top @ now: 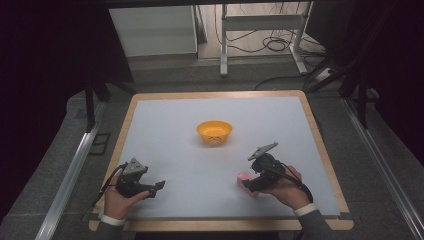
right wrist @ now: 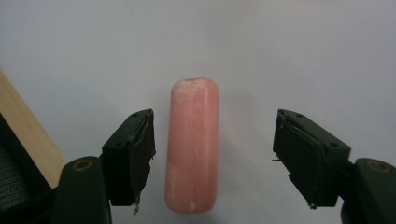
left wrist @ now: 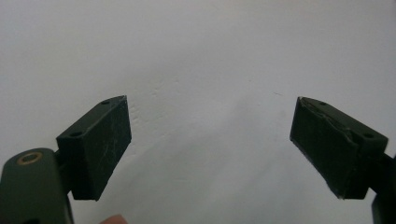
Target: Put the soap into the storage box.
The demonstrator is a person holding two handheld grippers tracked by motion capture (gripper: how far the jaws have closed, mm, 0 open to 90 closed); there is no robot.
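Observation:
A pink sausage-shaped piece (right wrist: 192, 144) lies on the white table top between the open jaws of my right gripper (right wrist: 212, 158), closer to the left jaw, touching neither. From above the pink piece (top: 243, 180) peeks out at the tip of that right gripper (top: 250, 184), near the front right of the table. An orange bowl (top: 214, 132) stands at the table's middle. My left gripper (top: 159, 187) rests at the front left, held in a hand. Its jaws (left wrist: 210, 149) are wide open over bare white surface.
The white mat (top: 175, 125) covers a table with a wooden rim (top: 220, 224). Beyond the far edge are a metal desk frame (top: 260, 30) and cables on the floor. Aluminium rails (top: 70, 175) run along both sides.

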